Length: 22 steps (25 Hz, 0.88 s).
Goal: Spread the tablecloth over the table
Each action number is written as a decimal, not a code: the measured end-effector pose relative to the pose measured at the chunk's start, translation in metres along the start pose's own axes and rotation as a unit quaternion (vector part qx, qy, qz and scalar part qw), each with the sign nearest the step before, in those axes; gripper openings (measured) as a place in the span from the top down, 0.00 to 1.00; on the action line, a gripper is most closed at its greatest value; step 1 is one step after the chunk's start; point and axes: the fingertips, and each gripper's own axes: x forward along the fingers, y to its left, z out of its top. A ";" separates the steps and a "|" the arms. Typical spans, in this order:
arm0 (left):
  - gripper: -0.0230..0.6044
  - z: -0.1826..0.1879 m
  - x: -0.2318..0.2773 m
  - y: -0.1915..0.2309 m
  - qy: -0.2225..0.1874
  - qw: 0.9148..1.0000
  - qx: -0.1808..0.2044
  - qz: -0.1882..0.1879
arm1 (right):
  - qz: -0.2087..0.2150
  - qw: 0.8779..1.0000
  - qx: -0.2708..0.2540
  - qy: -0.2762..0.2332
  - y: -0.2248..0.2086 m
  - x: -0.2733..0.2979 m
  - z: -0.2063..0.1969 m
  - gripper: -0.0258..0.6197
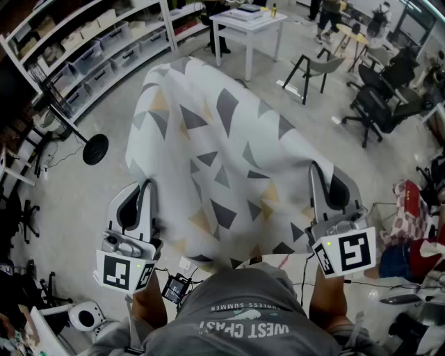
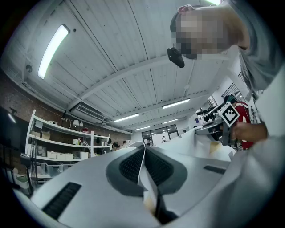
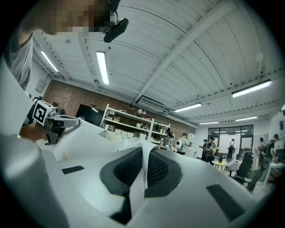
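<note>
The tablecloth (image 1: 222, 146), white with grey and beige triangles, billows out ahead of me and hides the table beneath it. My left gripper (image 1: 142, 188) is shut on the cloth's near left corner. My right gripper (image 1: 322, 175) is shut on the near right corner. In the left gripper view a thin fold of tablecloth (image 2: 141, 171) runs between the dark pads (image 2: 129, 165) of the left gripper (image 2: 144, 150). In the right gripper view the tablecloth (image 3: 140, 178) is pinched the same way in the right gripper (image 3: 143, 153). Both grippers are held at about the same height, a cloth's width apart.
A white table (image 1: 247, 21) stands at the back, with a grey chair (image 1: 316, 69) and black office chairs (image 1: 382, 104) to the right. Shelving with bins (image 1: 90, 55) lines the left side. A stand with a black round base (image 1: 95, 149) is near the cloth's left edge.
</note>
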 end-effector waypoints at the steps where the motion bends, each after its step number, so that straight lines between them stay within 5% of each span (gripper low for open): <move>1: 0.97 0.000 0.002 0.001 0.000 1.000 0.000 -0.001 | -0.001 1.000 0.000 0.001 -0.001 0.002 0.000 0.94; 22: 0.97 -0.037 0.011 0.011 0.016 0.999 -0.036 -0.031 | -0.037 0.999 -0.002 0.024 0.018 0.027 -0.017 0.94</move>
